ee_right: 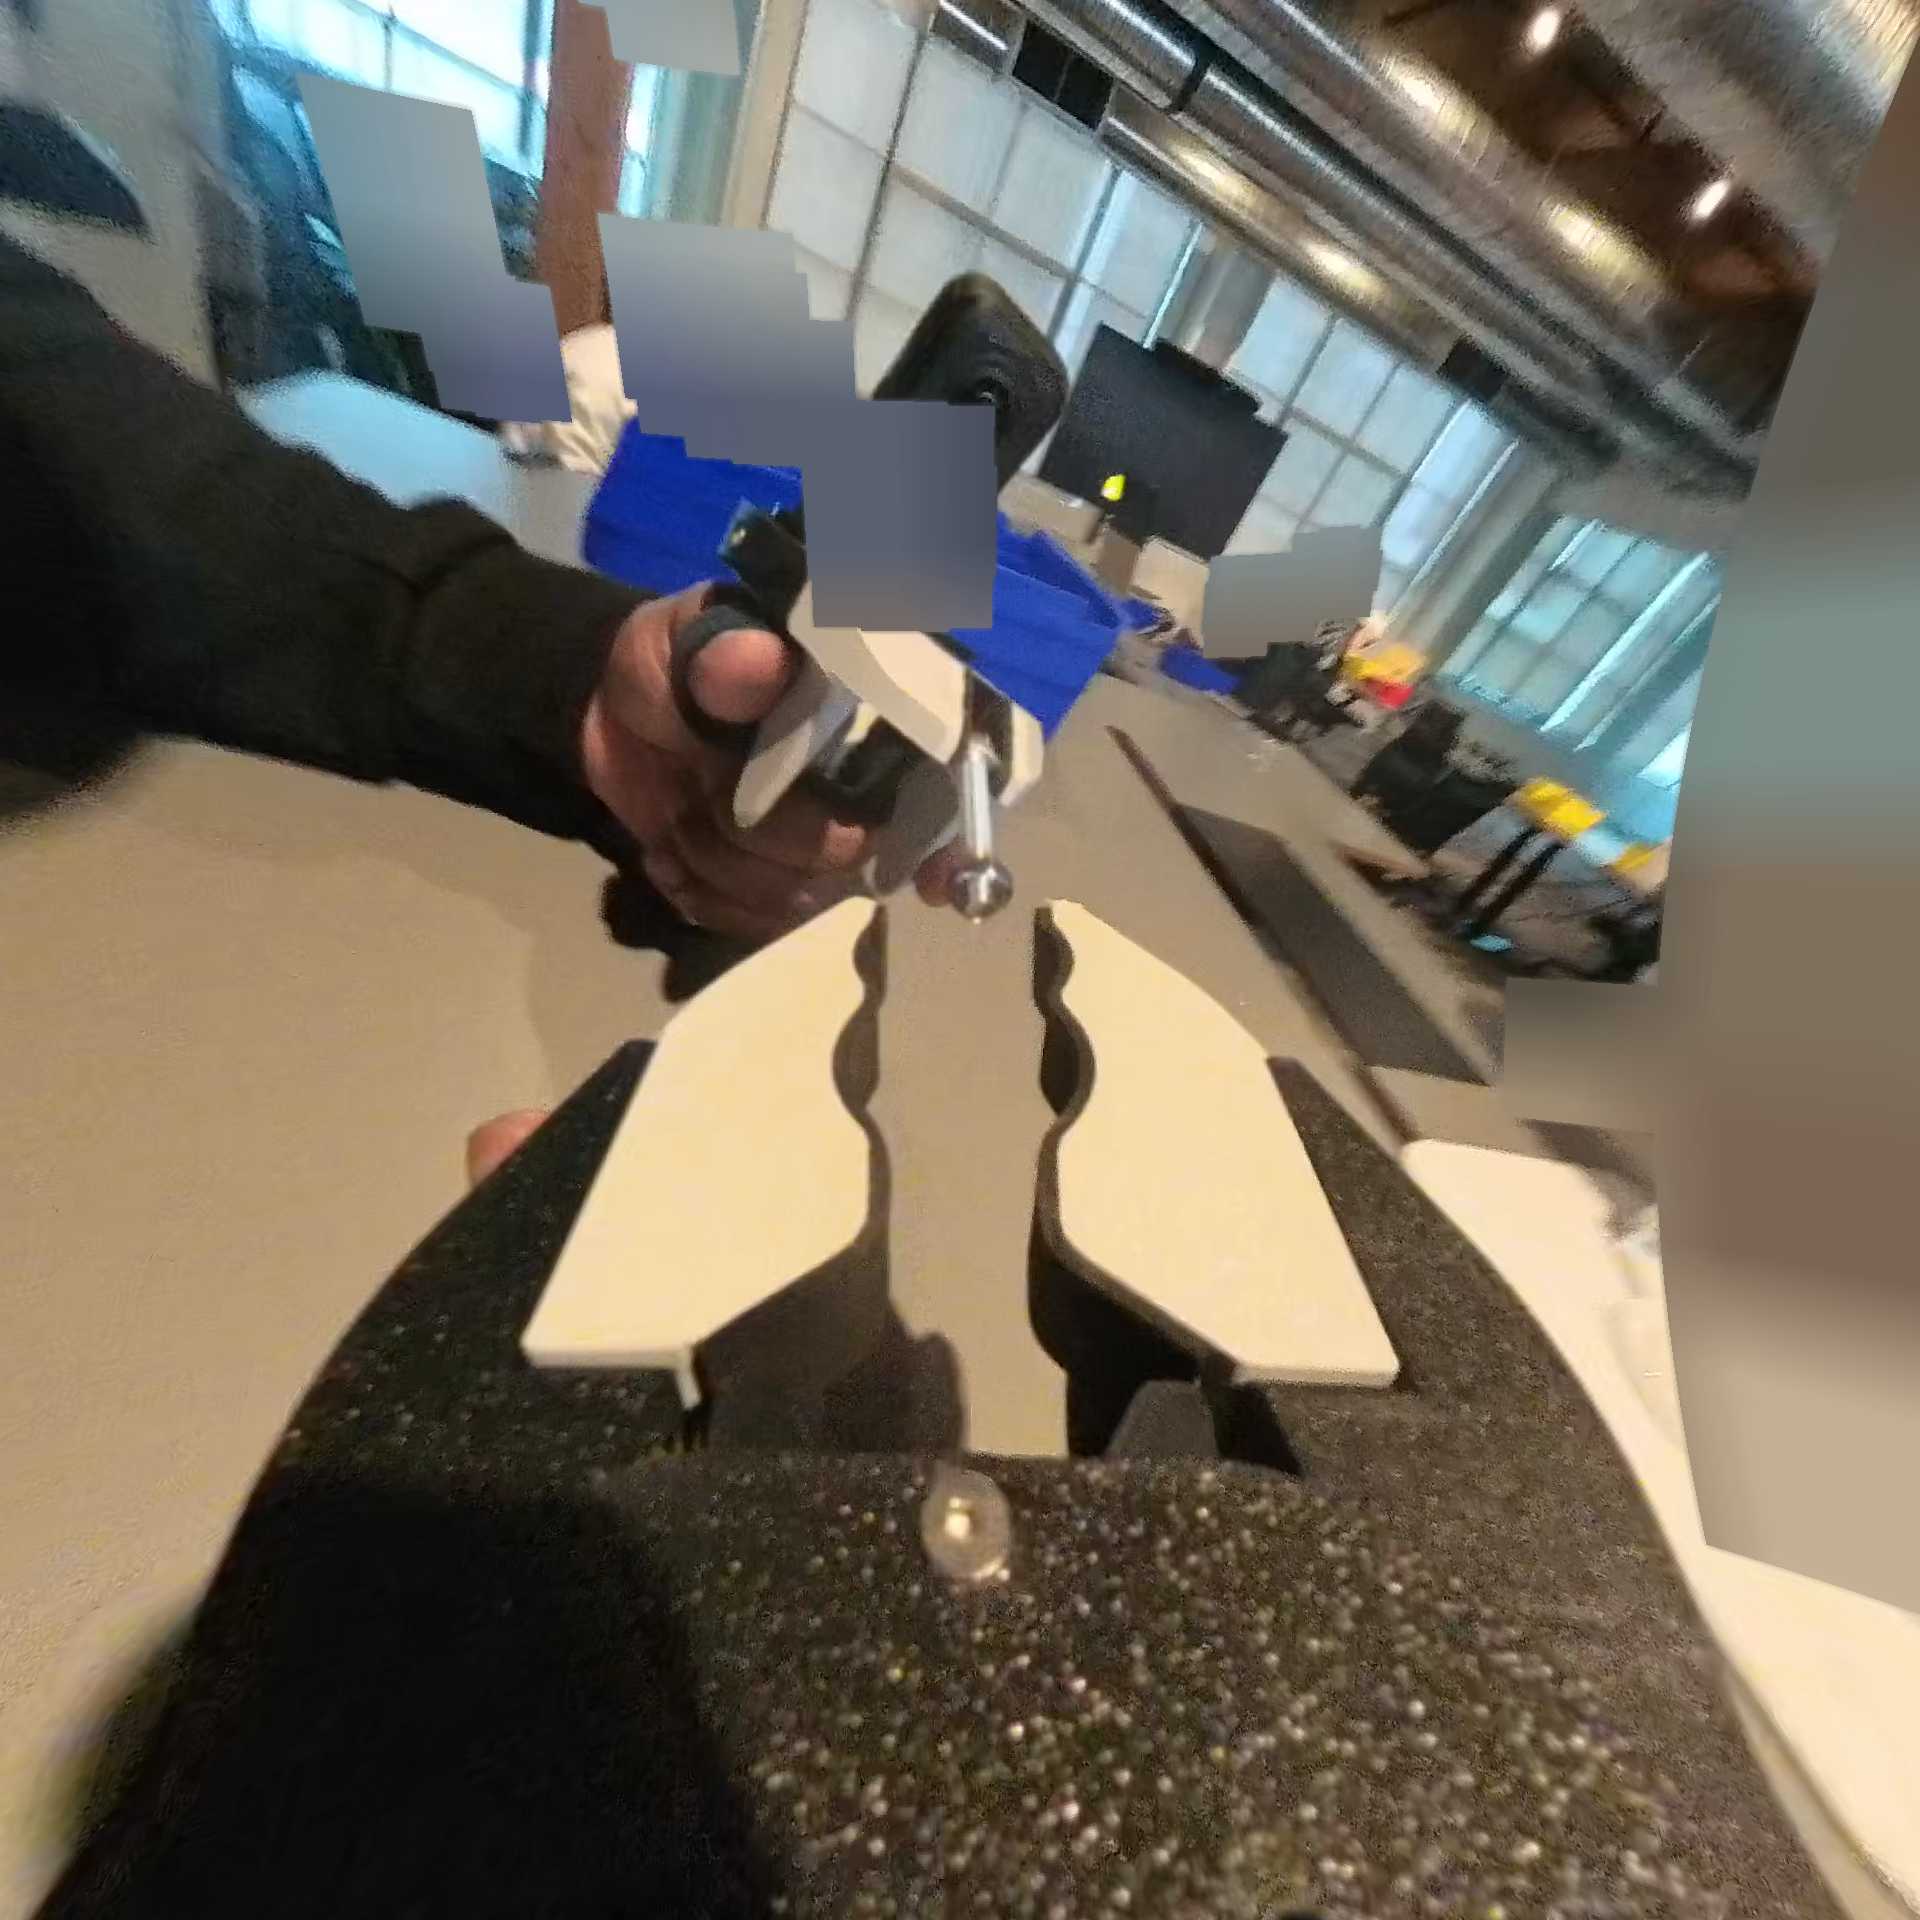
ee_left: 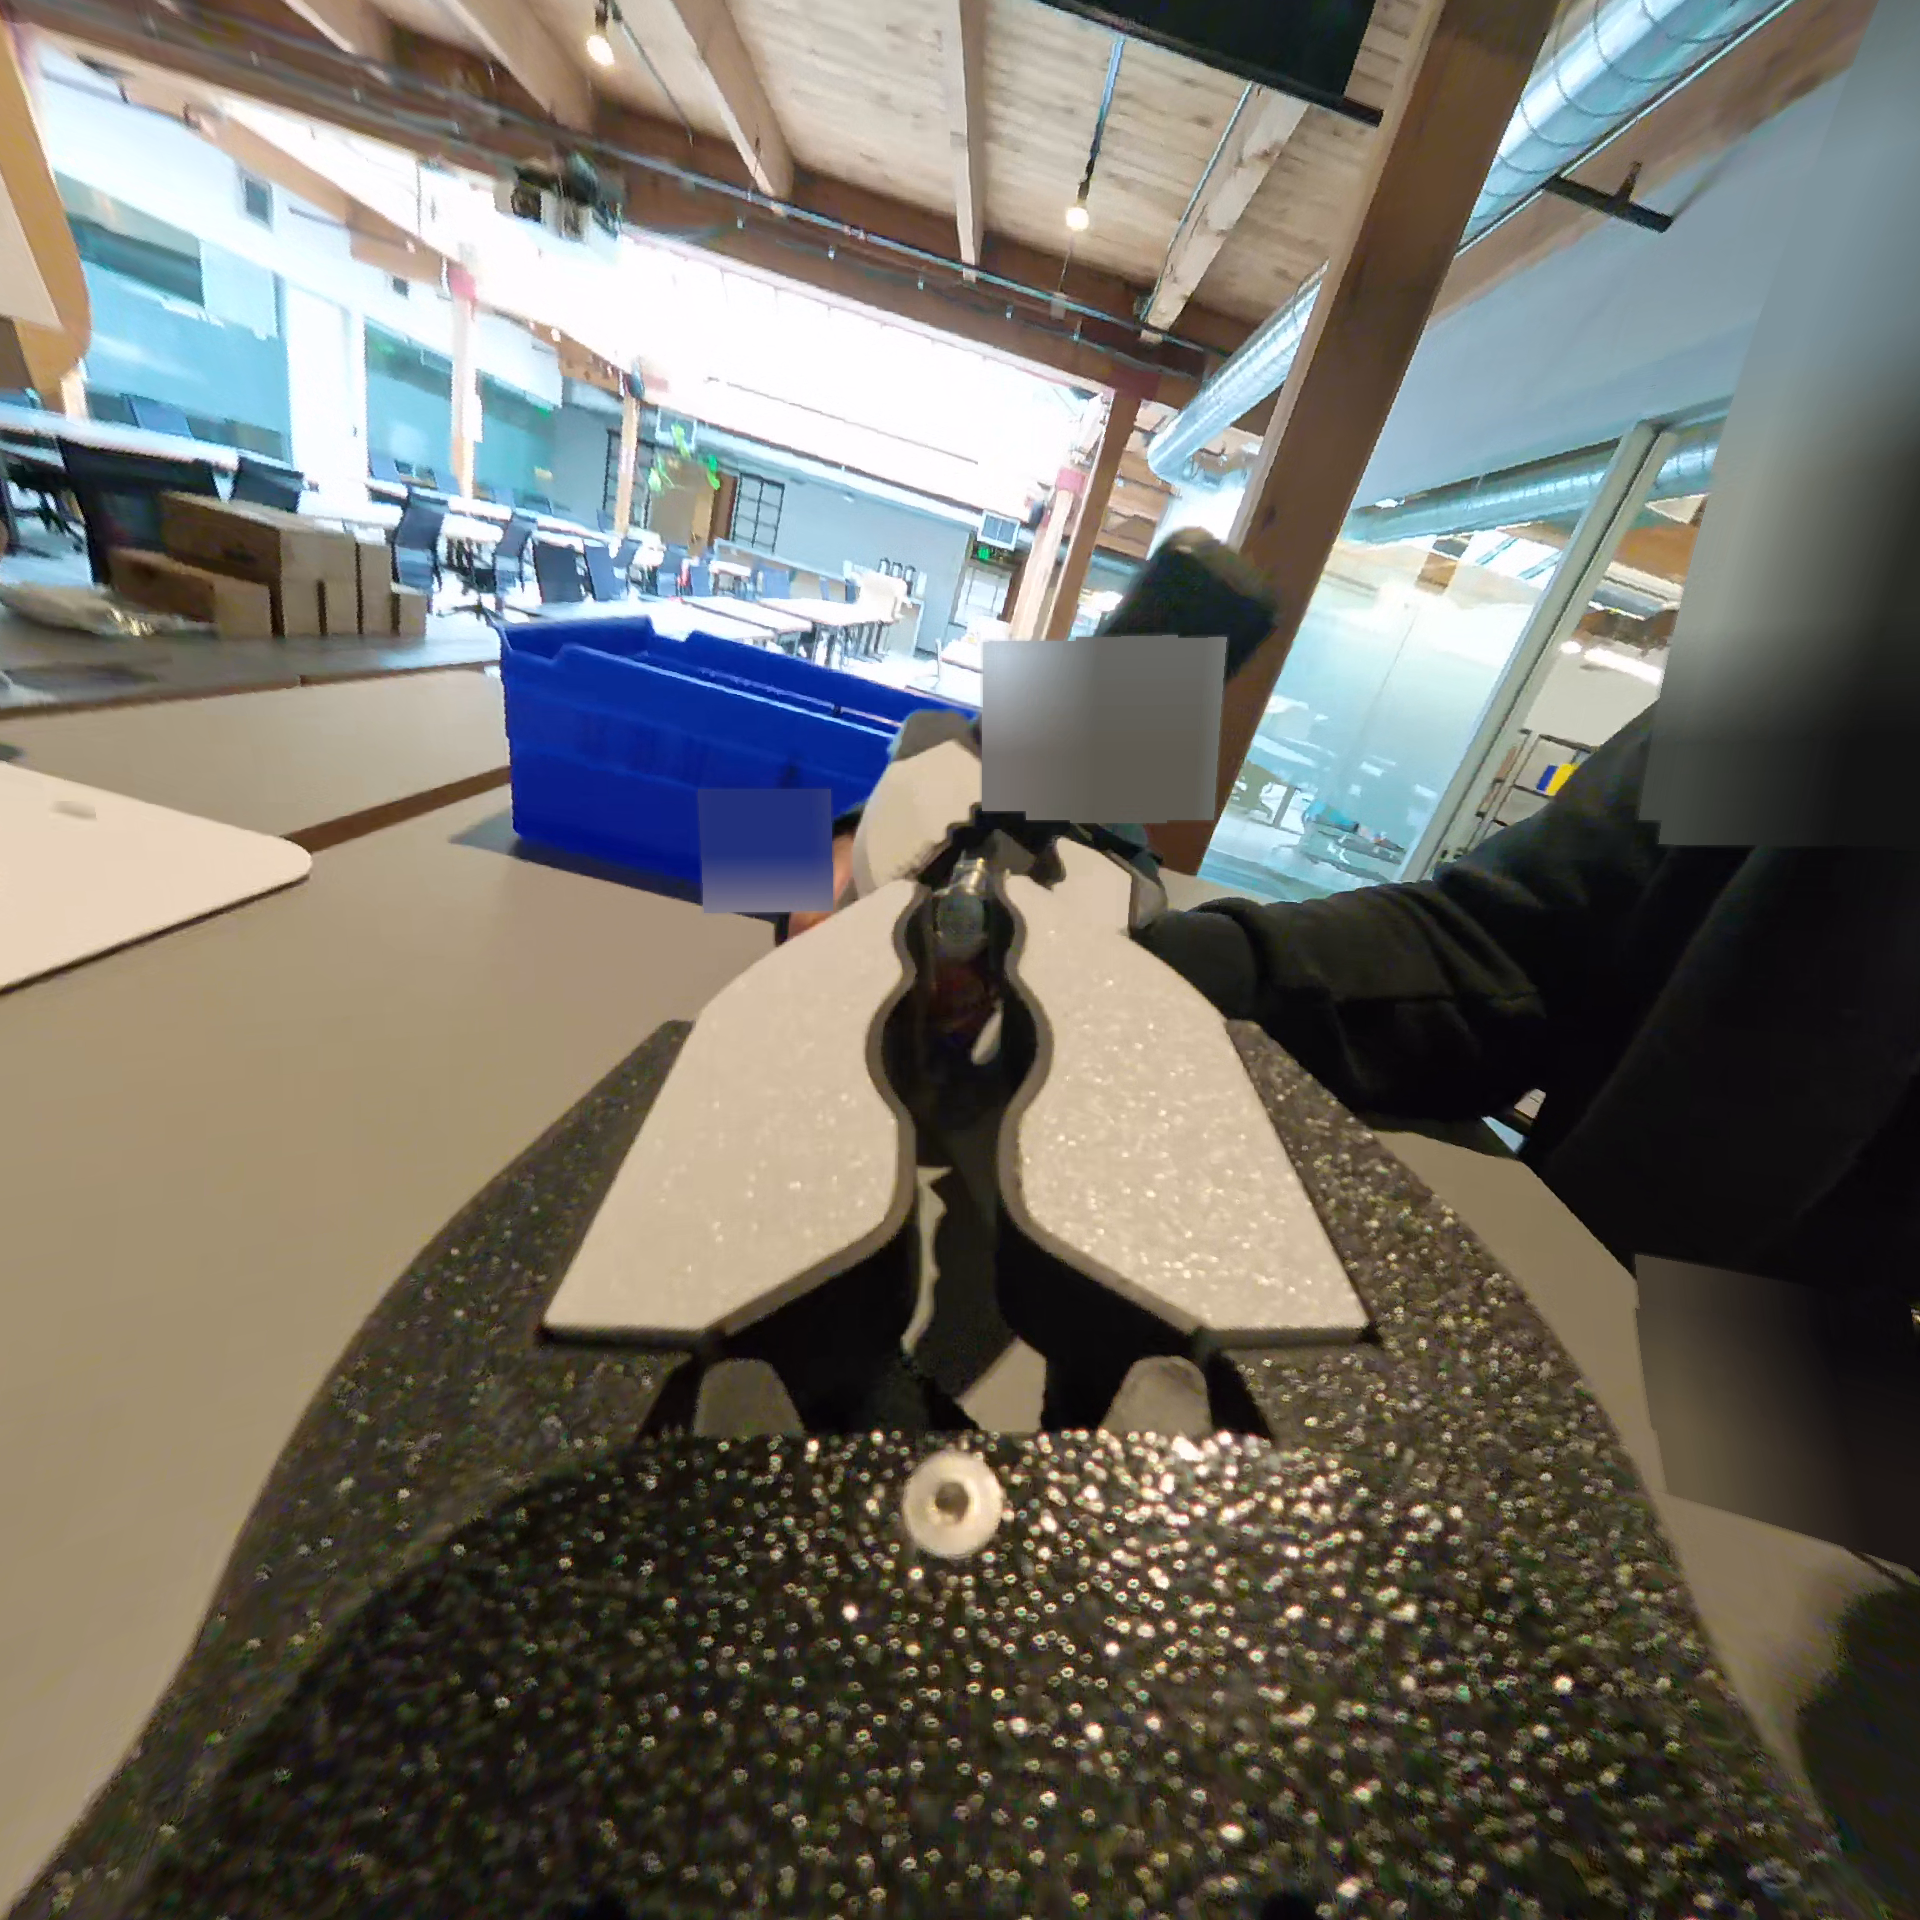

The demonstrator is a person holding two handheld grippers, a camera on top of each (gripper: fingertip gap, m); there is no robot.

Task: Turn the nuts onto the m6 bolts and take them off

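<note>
My left gripper [ee_left: 964,896] is shut on a silver M6 bolt [ee_left: 961,920], which sits in the notch near its fingertips. In the right wrist view a hand holds this left gripper [ee_right: 961,717], and the bolt [ee_right: 977,805] sticks out toward the camera. The bolt has a thicker silver end piece [ee_right: 982,888]; I cannot tell whether this is a nut or the bolt head. My right gripper [ee_right: 961,914] is open and empty, its tips just short of that end, one on each side. It also faces the bolt tip in the left wrist view [ee_left: 997,831].
Both grippers hover above a grey table [ee_left: 312,1143]. A blue bin [ee_left: 665,727] stands behind them. A white board [ee_left: 125,873] lies at the left. A person's black sleeve [ee_left: 1455,987] reaches in from the right. A dark strip [ee_right: 1299,914] runs across the table. Left and right tips are no more than a few centimetres apart.
</note>
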